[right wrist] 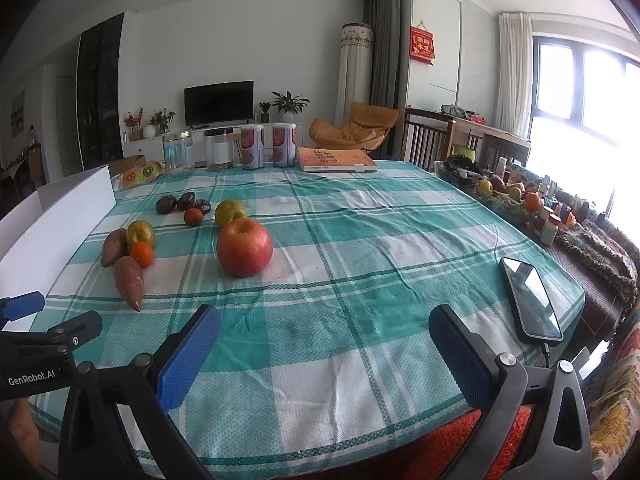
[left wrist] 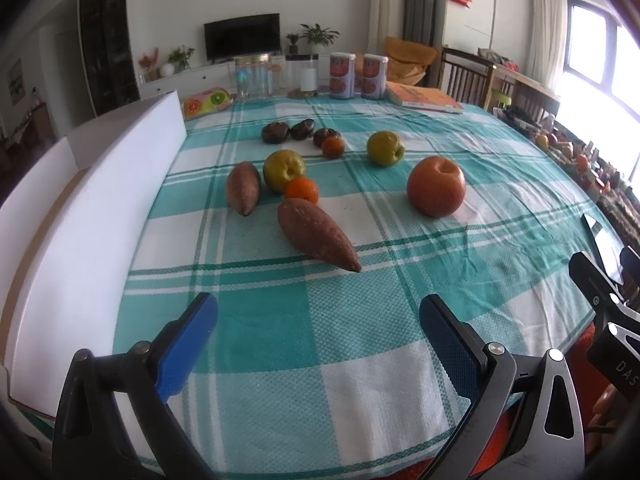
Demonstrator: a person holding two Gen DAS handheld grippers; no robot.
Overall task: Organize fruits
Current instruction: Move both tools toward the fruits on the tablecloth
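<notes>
Hovering wide open, both the left gripper [left wrist: 318, 312] and right gripper [right wrist: 324, 328] hold nothing. Apple [right wrist: 244, 247] ahead looks firm, smooth, probably slippery; grip its middle.

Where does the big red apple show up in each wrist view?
Left wrist: the red apple sits right of centre, mid-height, on the checked cloth.
Right wrist: the red apple sits left of centre, mid-height.
Shared landmark: the near sweet potato lies left of the apple in both views.
</notes>
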